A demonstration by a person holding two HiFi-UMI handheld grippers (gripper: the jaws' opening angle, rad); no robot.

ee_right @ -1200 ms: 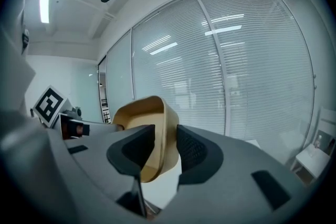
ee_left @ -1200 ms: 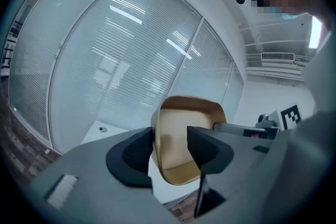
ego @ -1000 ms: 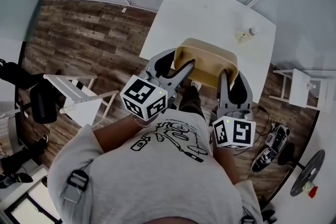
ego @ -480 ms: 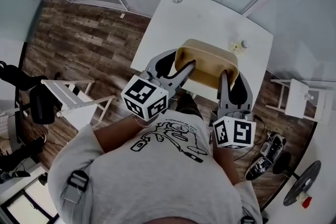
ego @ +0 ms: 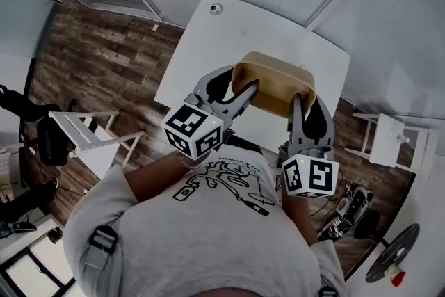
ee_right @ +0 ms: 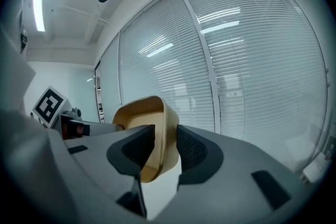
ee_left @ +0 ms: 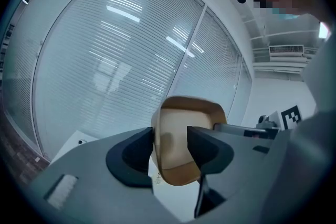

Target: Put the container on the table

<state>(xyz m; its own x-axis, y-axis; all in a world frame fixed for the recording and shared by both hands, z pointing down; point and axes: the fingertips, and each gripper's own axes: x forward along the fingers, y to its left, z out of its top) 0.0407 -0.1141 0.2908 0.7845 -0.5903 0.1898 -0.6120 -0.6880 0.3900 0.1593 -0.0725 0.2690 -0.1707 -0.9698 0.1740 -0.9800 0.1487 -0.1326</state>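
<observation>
A tan rectangular container (ego: 273,83) hangs in the air over the near part of the white table (ego: 208,45). My left gripper (ego: 245,89) is shut on the container's left rim; in the left gripper view the wall of the container (ee_left: 178,149) sits between the jaws of the left gripper (ee_left: 170,144). My right gripper (ego: 295,102) is shut on its right rim, and in the right gripper view the right gripper (ee_right: 166,144) clamps the thin wall of the container (ee_right: 142,118). The container looks empty.
A small round thing (ego: 216,8) lies near the table's far left corner. A white step stool (ego: 87,132) stands on the wood floor at left, a white side table (ego: 389,139) at right. Shoes and cables (ego: 348,212) lie on the floor at lower right.
The table has slid farther under the container as I moved forward. The bottle seen on the table's right side earlier is now out of sight. Both grippers keep their hold.
</observation>
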